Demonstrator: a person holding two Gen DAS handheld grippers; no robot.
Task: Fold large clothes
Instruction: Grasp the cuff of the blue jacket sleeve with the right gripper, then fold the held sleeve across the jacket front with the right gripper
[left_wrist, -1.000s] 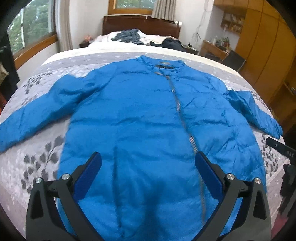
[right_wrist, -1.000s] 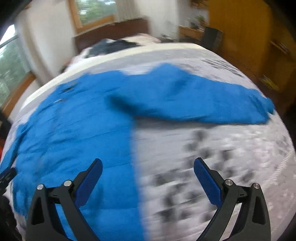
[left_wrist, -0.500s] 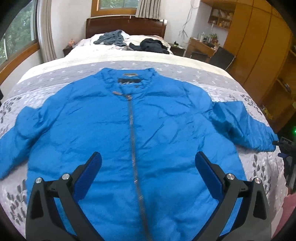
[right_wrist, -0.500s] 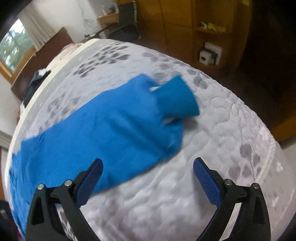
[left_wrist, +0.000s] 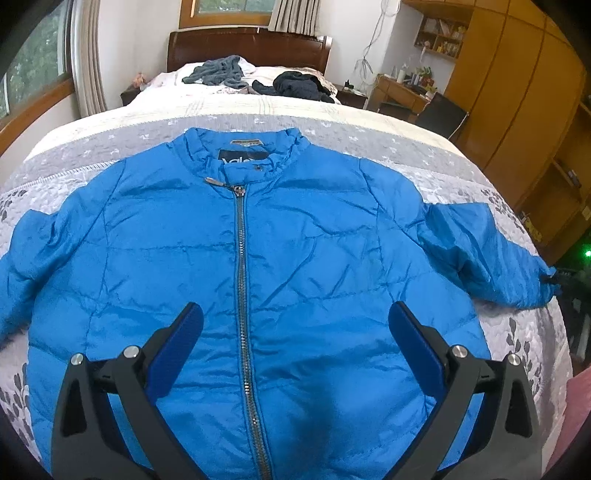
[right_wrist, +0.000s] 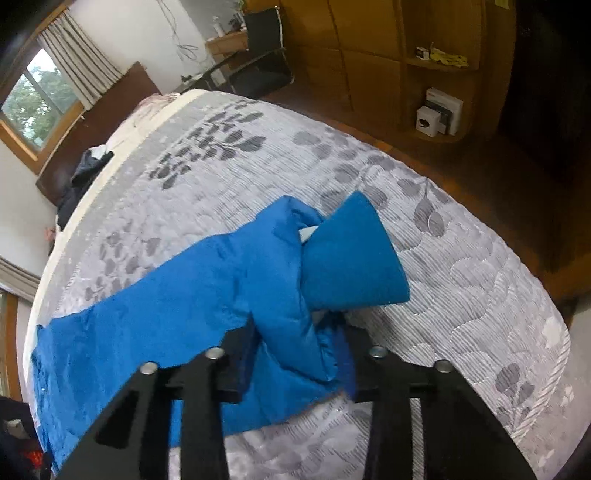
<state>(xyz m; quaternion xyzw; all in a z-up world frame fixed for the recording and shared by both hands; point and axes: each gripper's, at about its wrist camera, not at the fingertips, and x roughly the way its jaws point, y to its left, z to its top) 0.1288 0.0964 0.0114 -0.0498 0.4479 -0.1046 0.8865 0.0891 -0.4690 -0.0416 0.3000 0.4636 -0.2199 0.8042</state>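
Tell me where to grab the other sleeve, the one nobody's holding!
Probably at its cuff end, coming from the bed's outer side. That free sleeve lies flat, stretched away from the jacket, past the open left hand-held gripper.

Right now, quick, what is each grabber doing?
Left gripper: open, holding nothing, above the blue jacket.
Right gripper: closed on the jacket's sleeve.

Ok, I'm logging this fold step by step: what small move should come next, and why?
Probably lift the sleeve and carry it across onto the jacket front. The right hand-held gripper is shut on the sleeve near its cuff, the jacket lies flat and zipped on the bed, and the left hand-held gripper is open above it.
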